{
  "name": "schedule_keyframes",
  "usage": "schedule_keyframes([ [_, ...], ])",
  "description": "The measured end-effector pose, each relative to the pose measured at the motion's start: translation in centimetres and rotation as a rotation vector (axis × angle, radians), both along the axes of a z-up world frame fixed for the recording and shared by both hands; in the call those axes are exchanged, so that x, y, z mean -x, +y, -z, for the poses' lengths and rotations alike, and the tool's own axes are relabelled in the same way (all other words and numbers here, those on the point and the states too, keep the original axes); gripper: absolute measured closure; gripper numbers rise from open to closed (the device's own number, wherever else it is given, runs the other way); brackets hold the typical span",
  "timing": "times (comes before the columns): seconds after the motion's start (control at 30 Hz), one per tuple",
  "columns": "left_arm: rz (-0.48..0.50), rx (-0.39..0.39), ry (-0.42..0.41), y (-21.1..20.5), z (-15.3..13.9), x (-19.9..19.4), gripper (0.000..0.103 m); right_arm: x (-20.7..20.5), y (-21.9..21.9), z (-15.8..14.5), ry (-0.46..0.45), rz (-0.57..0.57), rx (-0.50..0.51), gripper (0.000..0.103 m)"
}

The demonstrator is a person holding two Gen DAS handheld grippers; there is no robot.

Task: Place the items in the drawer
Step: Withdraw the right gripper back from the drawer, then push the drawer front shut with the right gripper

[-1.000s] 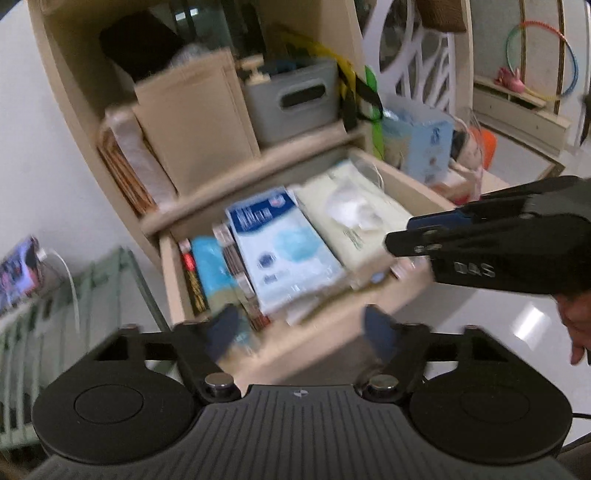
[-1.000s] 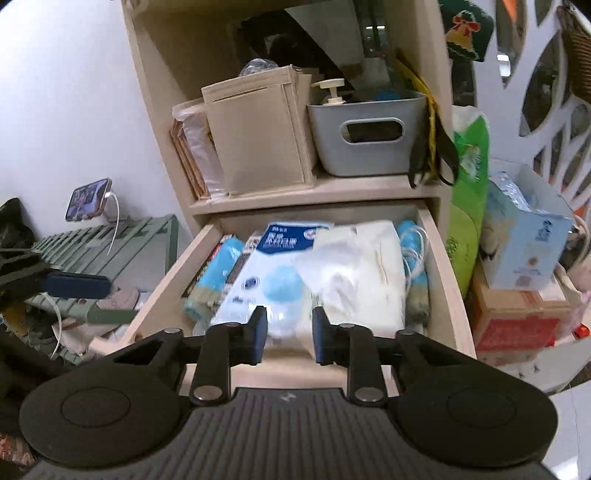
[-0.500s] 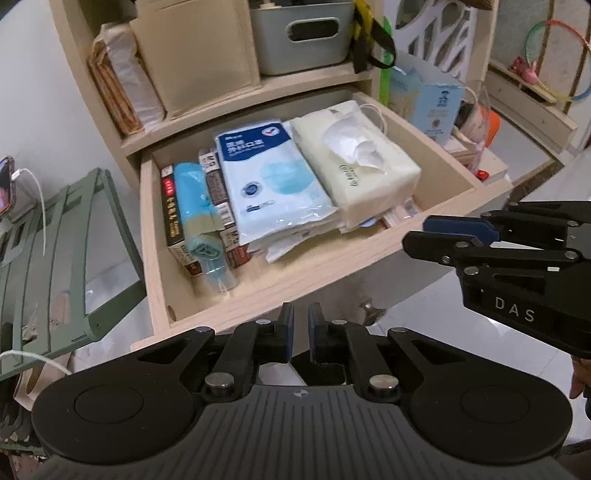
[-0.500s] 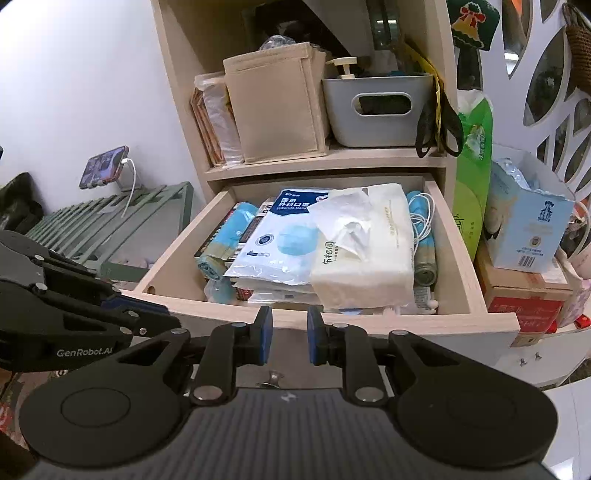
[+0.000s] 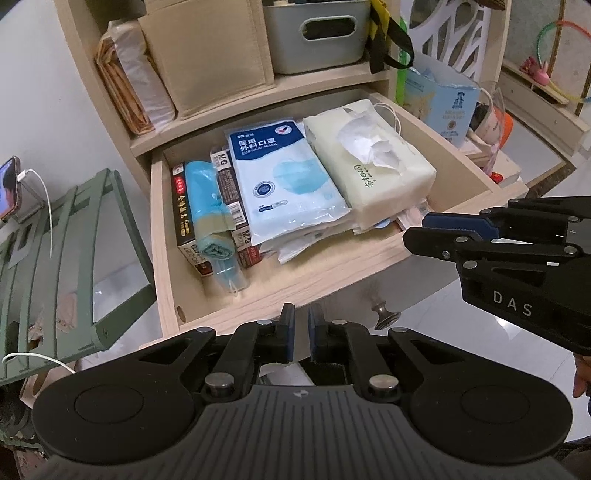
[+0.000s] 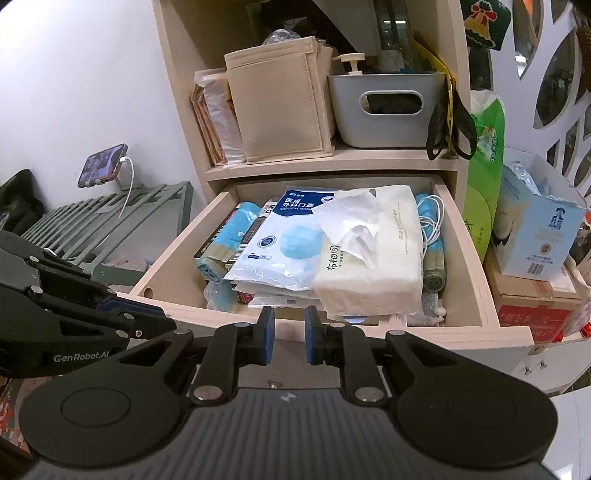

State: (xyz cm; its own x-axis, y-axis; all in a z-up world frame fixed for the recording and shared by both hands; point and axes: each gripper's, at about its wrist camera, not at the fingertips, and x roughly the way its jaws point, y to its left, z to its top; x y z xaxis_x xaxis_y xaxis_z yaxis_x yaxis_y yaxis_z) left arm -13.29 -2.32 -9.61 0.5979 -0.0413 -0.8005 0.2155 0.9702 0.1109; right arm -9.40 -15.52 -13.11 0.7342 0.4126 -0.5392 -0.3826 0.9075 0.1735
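Pale wood all round: looking down from the left wrist into an open drawer, pulled out under a shelf. Packed full already. At 12 o'clock of the drawer, lying flat: a blue-and-white surgical mask pack, touching a cream tissue pack on its 3 o'clock side, 1 white sheet puffing out of the top. Over at 9 o'clock, lying lengthwise on dark flat boxes: a roll of blue bags. Tucked along the 3 o'clock wall, seen from the right wrist: a white cable.

Down at 6 o'clock, just outside the drawer front: left hand-held gripper, pads pressed nearly together, pinching nothing, hovering near the metal knob but apart from it. Coming in from 3 o'clock in that same view, and also low at the drawer front: right hand-held gripper, a narrow gap between its blue pads, nothing in it either.

Up on the shelf at 12 o'clock: a beige fabric box beside a grey handled basket. Off at 9 o'clock: a green slatted rack with a phone propped on it, cable plugged in.
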Motion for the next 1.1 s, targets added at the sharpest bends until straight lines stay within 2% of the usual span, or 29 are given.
schedule_keyframes([
  [0.37,-0.064,0.005,-0.011,0.2,0.1,-3.8,0.093,-2.3,0.2,-0.4,-0.006,-0.003,-0.010,0.083],
  [0.53,-0.090,0.022,-0.008,0.8,0.0,-6.2,0.093,-4.2,-0.4,-0.6,0.007,0.035,-0.078,0.083],
  [1.1,-0.117,-0.077,-0.088,0.7,0.6,-13.1,0.093,-8.4,-0.4,-1.3,-0.034,0.077,-0.056,0.083],
])
